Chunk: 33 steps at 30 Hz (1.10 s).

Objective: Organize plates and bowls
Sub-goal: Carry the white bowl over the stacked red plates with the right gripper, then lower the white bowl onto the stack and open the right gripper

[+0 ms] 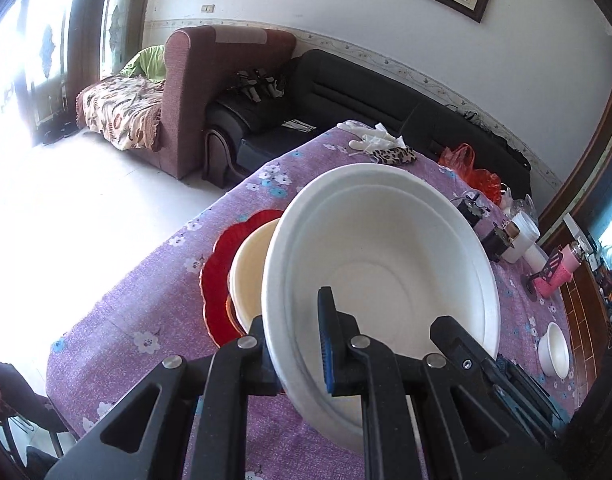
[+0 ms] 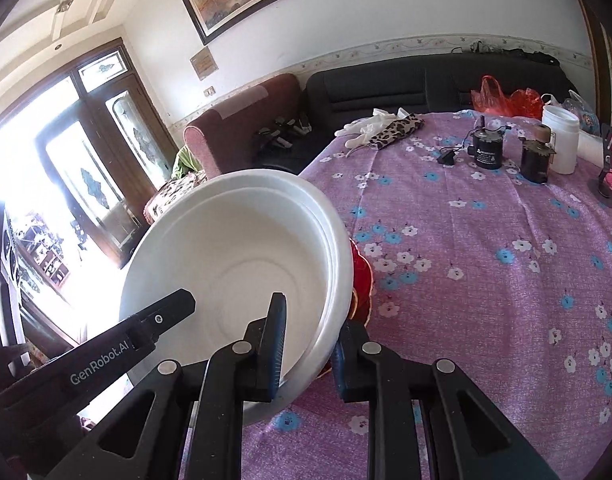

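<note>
My left gripper is clamped narrow on the near rim of the white bowl, one pad inside the wall and the other outside it. My right gripper pinches the same white bowl on its opposite rim in the same way, one blue pad inside and one outside, the gap only as wide as the wall. The tip of my right gripper also shows at the bowl's far side in the left wrist view, and the tip of my left one reaches into the bowl in the right wrist view.

The bowl is tilted and held between both grippers above the table with the purple flowered cloth. It looks like stacked bowls, since a second rim line runs just inside the outer one. Just beside the bowl, partly hidden by it, a cream bowl sits on a red scalloped plate. A small white bowl stands well apart from the held bowl, near the table's edge. Beyond the bowl, at the far side of the table, lie white gloves, a leopard-print pouch, a red plastic bag and a white jar.
</note>
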Each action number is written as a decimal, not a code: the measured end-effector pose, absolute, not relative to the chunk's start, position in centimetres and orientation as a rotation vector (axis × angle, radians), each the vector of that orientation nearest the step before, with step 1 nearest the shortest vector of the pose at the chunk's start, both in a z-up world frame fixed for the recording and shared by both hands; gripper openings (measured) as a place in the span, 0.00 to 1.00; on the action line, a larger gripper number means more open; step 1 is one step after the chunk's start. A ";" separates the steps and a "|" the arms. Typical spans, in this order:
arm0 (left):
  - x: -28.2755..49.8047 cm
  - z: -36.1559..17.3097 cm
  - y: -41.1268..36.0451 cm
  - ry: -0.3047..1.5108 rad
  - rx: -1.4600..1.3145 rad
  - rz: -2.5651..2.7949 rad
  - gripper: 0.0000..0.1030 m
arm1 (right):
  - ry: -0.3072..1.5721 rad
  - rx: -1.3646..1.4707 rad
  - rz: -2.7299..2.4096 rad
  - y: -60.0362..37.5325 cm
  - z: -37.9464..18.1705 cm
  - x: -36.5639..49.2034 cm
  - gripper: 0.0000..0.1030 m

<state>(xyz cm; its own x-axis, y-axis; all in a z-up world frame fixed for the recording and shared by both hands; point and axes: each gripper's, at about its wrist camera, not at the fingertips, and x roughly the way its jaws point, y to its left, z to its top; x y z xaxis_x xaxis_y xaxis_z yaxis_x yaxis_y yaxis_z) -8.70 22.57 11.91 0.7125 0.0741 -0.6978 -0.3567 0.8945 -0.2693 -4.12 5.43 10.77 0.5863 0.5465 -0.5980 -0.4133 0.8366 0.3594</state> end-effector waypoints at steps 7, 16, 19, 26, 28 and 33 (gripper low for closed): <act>-8.0 11.0 24.1 0.745 -0.395 0.300 0.12 | 0.779 0.152 0.575 7.7 10.5 -3.0 0.22; -6.2 9.3 25.9 0.779 -0.422 0.306 0.12 | 0.841 0.131 0.580 9.7 8.4 -1.0 0.22; -5.9 9.3 25.8 0.784 -0.405 0.312 0.12 | 0.849 0.137 0.582 9.8 8.1 -0.8 0.22; -4.6 9.3 25.2 0.787 -0.302 0.365 0.12 | 0.844 0.113 0.563 10.0 8.3 0.2 0.22; -4.2 8.8 25.4 0.803 -0.305 0.372 0.12 | 0.847 0.105 0.557 10.2 8.2 0.4 0.22; -4.3 8.1 25.7 0.816 -0.296 0.397 0.12 | 0.859 0.097 0.558 10.5 7.7 0.7 0.22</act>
<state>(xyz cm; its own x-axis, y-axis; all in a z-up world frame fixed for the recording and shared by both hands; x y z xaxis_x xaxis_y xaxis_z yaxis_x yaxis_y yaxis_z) -4.26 25.71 8.08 0.6189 0.2273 -0.7519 -0.4512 0.8864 -0.1034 0.70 10.52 7.66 0.5201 0.5030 -0.6902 -0.4266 0.8531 0.3003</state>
